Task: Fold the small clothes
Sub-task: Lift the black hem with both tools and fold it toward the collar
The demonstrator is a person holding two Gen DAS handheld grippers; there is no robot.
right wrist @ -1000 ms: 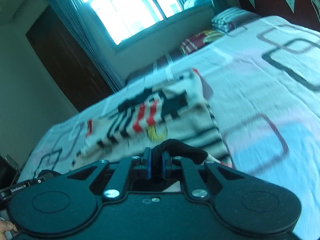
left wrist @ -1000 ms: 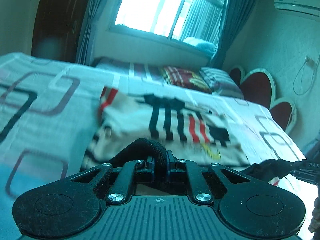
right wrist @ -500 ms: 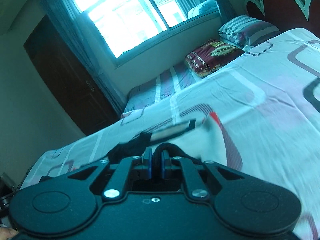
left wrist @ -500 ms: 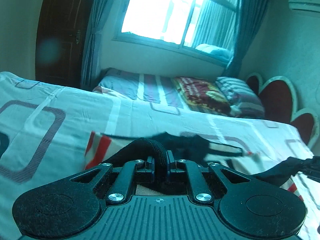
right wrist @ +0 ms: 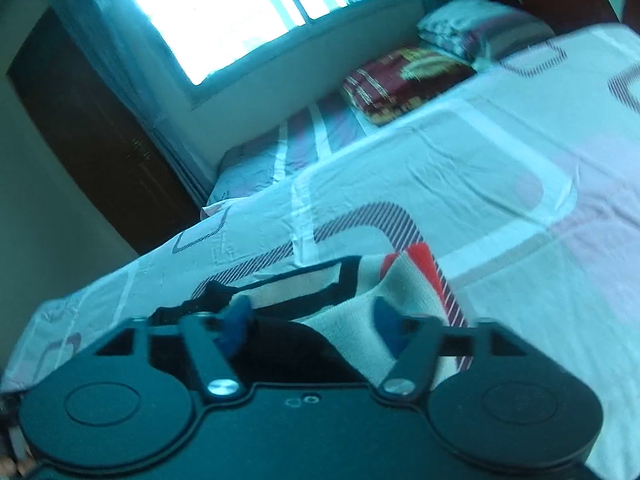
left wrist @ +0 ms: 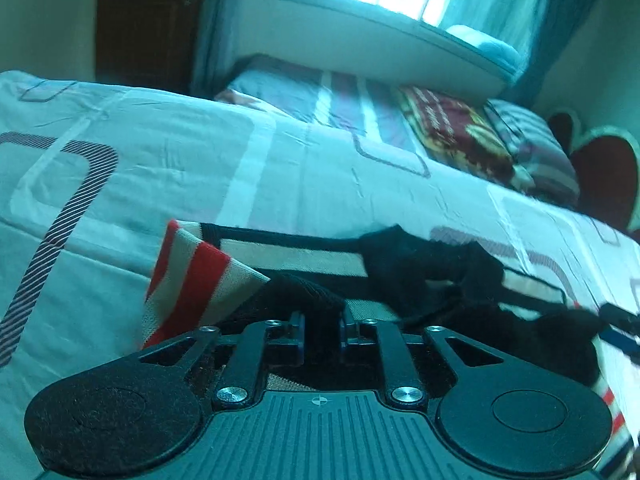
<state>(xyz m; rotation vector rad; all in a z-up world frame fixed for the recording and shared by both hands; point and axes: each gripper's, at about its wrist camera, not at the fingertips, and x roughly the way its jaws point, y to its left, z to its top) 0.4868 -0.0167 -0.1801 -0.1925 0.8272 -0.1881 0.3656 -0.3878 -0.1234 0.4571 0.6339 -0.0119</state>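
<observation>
The left gripper (left wrist: 322, 334) is clenched on a black ribbed hem of the small garment (left wrist: 288, 254), its two blue-lined fingers pressed close together with the dark fabric bunched between them. The garment lies on the bedspread (left wrist: 160, 160), a pale sheet printed with rounded rectangles in striped dark lines. It is cream with red stripes at its left corner, which is folded up and tilted, and black bands run across its far edge; a dark, crumpled mass of black fabric sits on its right part, though blur hides what that portion is. In the right wrist view, the right gripper (right wrist: 312, 326) is released, its blue fingers (right wrist: 236, 322) spread wide apart, with the garment (right wrist: 352, 312) lying between and just ahead of them; whether the pads touch the cloth cannot be told through the motion blur. From this side the garment shows a cream panel bordered in black and a red stripe at its right edge, resting flat on the bedspread (right wrist: 500, 184). Beyond the bedspread, at the far side of the bed, lie a striped sheet (left wrist: 344, 96), a dark red patterned pillow (left wrist: 452, 132) and a striped pillow (left wrist: 532, 148) beside it. A bright window (right wrist: 224, 8) with curtains stands behind, next to a dark wooden door (right wrist: 92, 136)
</observation>
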